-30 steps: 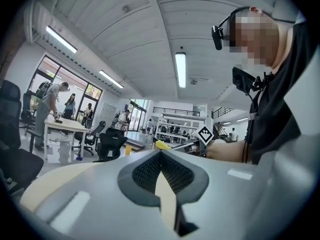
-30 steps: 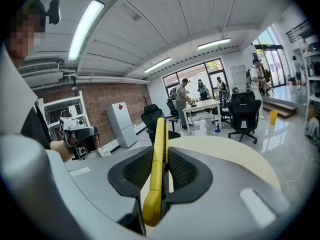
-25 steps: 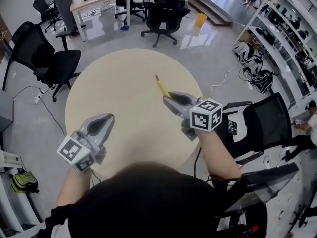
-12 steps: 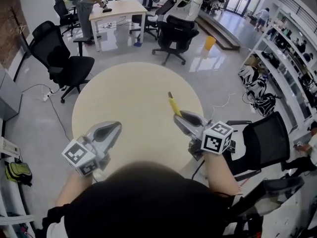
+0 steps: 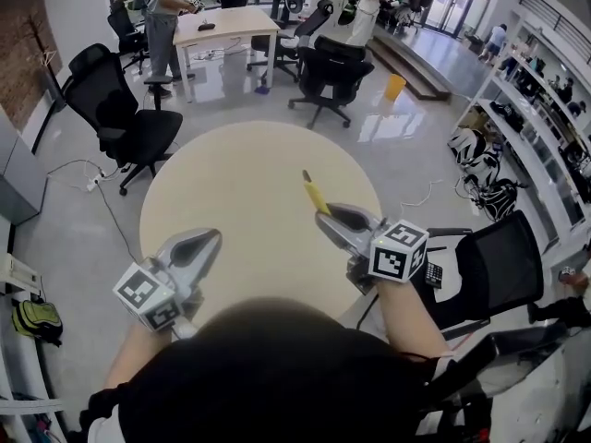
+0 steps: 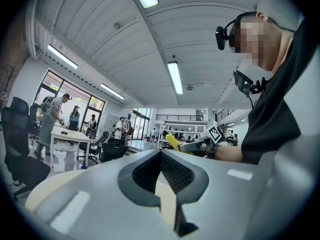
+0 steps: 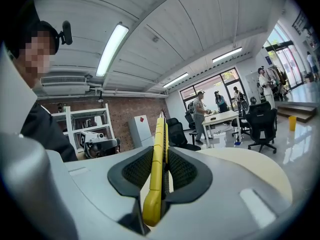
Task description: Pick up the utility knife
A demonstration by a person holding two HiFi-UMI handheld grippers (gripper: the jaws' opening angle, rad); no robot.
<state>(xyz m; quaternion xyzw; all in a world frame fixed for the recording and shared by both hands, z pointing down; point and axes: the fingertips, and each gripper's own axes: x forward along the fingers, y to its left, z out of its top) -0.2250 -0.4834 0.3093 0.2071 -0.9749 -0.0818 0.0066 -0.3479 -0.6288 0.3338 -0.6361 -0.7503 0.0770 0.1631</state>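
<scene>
The yellow utility knife [image 5: 314, 193] is clamped in my right gripper [image 5: 325, 216], which is shut on its handle and held above the right side of the round beige table [image 5: 231, 183]. In the right gripper view the knife [image 7: 157, 169] stands on edge between the dark pads, its tip pointing forward and away. My left gripper [image 5: 211, 238] hovers over the table's near left edge, jaws shut with nothing between them [image 6: 161, 154]. The left gripper view also shows the knife [image 6: 172, 140] in the right gripper [image 6: 192, 145] across from it.
A black office chair [image 5: 499, 247] stands close to the table's right edge and another [image 5: 129, 127] to its far left. Further back are a rectangular table [image 5: 226, 21] with a person [image 5: 166, 7] beside it, more chairs, and shelving [image 5: 545, 81] along the right wall.
Both grippers have risen a little and shifted over the table. The knife stays clamped in the right gripper. The head view has tilted up, showing more of the room.
</scene>
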